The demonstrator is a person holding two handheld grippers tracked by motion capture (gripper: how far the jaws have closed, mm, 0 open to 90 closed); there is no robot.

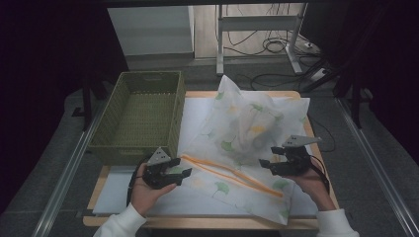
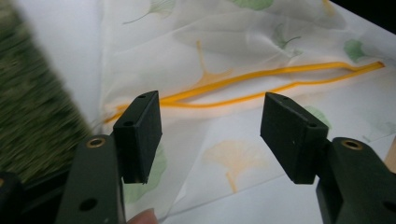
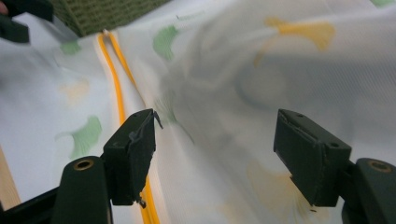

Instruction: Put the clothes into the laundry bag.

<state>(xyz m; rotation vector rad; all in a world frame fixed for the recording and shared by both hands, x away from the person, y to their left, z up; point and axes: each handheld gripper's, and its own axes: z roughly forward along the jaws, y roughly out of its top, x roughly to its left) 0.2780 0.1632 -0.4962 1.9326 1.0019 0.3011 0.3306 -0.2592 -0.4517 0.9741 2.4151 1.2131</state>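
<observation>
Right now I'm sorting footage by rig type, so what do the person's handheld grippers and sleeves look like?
Both the left gripper and right gripper are black two-jaw tools, each topped with a grey three-cornered plate. The jaws end in flat rectangular black pads, held on arms with brass-coloured screw holes. A dark cable trails from each. The person wears white sleeves.

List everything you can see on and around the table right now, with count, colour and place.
Pillowcase: one, white with green and yellow leaf print, spread across the table's middle and right, bulging at its far end.
Zipper: one, orange, running open along the pillowcase's near edge.
Basket: one, green woven, far left of the table, nothing in it.
Table: one, light wood under a white sheet.
Cables: several, dark, on the floor beyond the table.
Left gripper: one, black, open over the zipper's left end.
Right gripper: one, black, open at the pillowcase's right side.
Hands: two, white sleeves, near edge.
</observation>
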